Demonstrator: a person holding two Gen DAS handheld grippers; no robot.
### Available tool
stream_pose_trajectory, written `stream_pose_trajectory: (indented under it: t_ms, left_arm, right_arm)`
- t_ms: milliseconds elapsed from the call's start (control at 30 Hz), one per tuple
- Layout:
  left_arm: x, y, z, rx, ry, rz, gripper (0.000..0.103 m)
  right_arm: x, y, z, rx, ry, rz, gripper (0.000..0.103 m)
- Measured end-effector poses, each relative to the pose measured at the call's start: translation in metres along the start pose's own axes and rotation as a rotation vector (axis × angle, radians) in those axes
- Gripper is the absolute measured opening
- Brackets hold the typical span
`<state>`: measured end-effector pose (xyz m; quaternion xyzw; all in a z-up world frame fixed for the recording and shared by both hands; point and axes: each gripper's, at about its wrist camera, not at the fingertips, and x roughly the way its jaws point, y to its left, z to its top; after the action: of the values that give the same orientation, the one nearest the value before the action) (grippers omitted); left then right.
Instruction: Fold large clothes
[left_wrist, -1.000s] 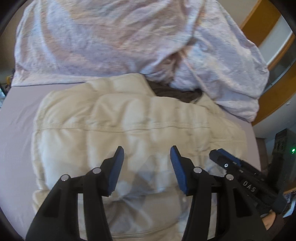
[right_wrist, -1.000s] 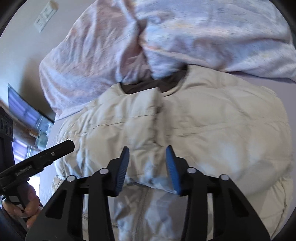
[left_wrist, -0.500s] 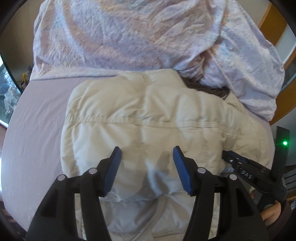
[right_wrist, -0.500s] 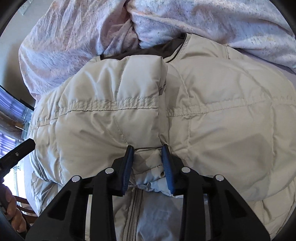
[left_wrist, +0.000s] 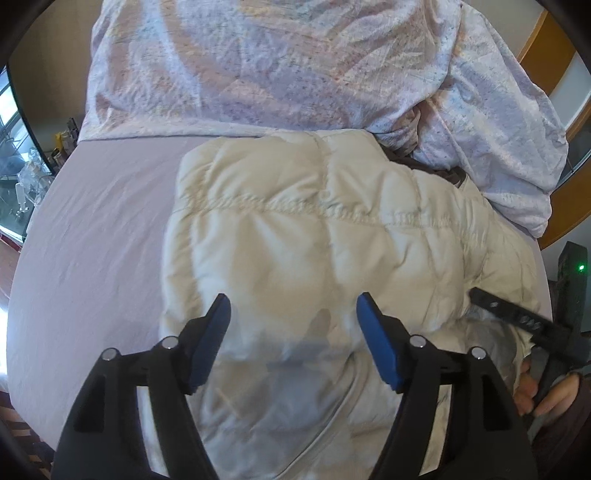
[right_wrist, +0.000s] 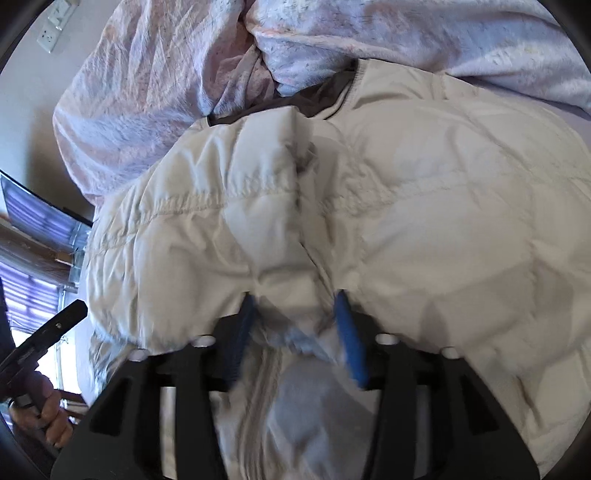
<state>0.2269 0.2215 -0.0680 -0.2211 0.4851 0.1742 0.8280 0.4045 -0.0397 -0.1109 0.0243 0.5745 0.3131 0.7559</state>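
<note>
Left wrist: jacket (left_wrist: 295, 258) edge beside bare sheet (left_wrist: 103, 229), both tools just widened, gripping nothing.

Bare bed sheet (left_wrist: 103, 236) lies open on my left, plenty of room there. Ahead, the heaped duvet (left_wrist: 280, 66) blocks the way, touching the puffy jacket (left_wrist: 310, 251). To the right, the right tongs (left_wrist: 517, 317) crowd that jacket edge.

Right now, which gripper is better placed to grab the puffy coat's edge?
Right, I think. The right gripper has just been opening, and a fold of the cream jacket bulges between its blue pads. The left gripper hangs open above it.
</note>
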Motion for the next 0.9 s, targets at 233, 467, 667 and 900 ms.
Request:
stream_pose_trajectory:
  t_ms: [233,467,667,900]
  left_arm:
    - [-0.031,0.045,-0.043,-0.022,0.016,0.006,0.077]
    - [-0.047,0.08,-0.101,-0.017,0.087,0.009,0.078]
    - [-0.044,0.086,-0.142,-0.047,0.151,-0.028,0.078]
    - [-0.039,0.085,-0.171,-0.086,0.18,-0.062,0.078]
  right_arm:
    - [-0.059,-0.037,-0.032,-0.021,0.006,0.018,0.08]
    - [-0.119,-0.135,-0.085,0.135,0.036,-0.052,0.08]
    - [-0.143,-0.201,-0.128,0.278,0.066,-0.048,0.08]
    - [-0.149,-0.228,-0.163,0.336,0.101,0.047,0.076]
